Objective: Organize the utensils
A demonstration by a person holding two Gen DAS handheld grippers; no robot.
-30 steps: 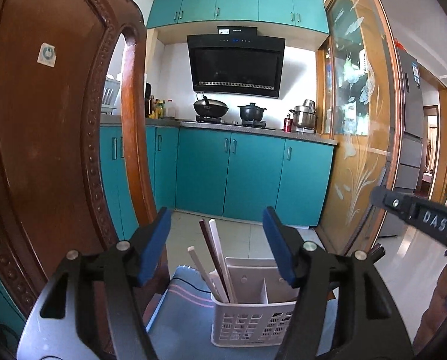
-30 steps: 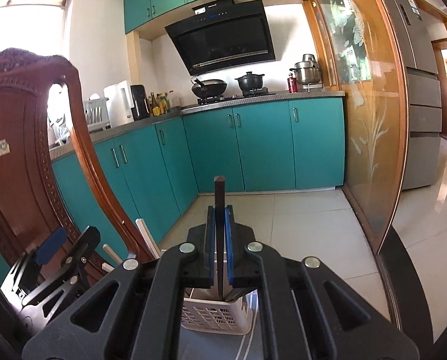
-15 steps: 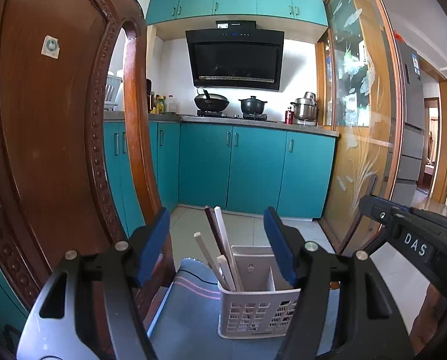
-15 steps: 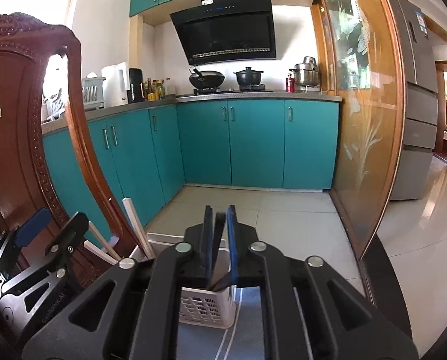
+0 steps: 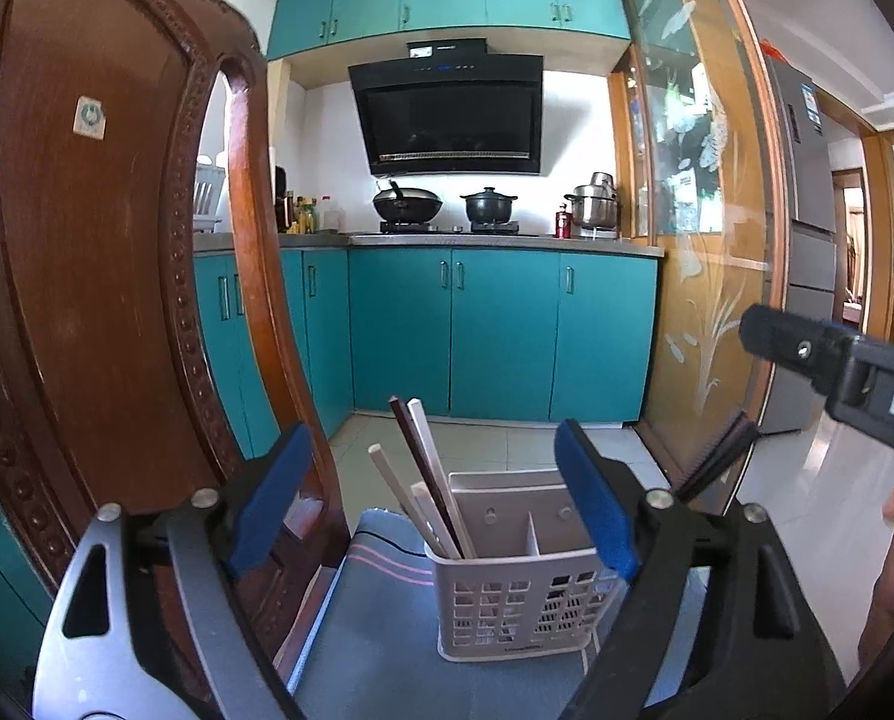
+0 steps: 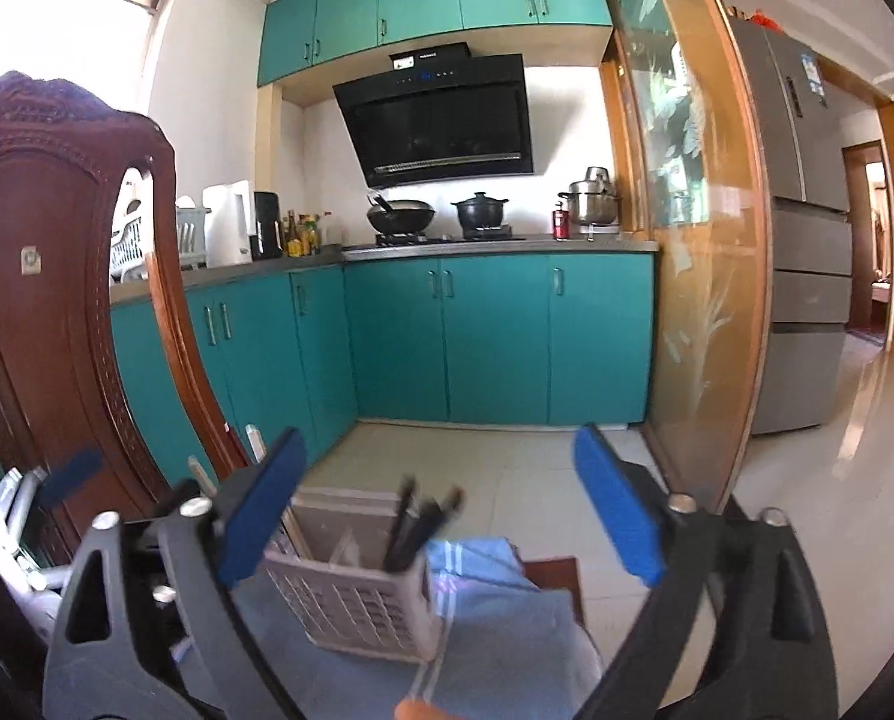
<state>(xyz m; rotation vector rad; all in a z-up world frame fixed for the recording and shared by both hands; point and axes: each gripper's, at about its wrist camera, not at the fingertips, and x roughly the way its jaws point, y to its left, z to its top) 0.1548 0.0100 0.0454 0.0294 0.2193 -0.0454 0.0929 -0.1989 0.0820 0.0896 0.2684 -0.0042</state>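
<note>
Gaping right claw (image 6: 441,510), dark chopsticks (image 6: 417,531) standing in basket (image 6: 351,612)

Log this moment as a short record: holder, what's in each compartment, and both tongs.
holder: white slotted plastic utensil basket on a blue striped cloth
left compartment: pale and dark chopsticks, leaning left
right compartment: dark chopsticks, blurred
left tongs: open, empty
right tongs: open, empty
behind: carved brown wooden chair back

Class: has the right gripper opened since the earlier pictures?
Yes. The right gripper now stands wide open above the basket; the dark chopsticks it gripped stand inside.
</note>
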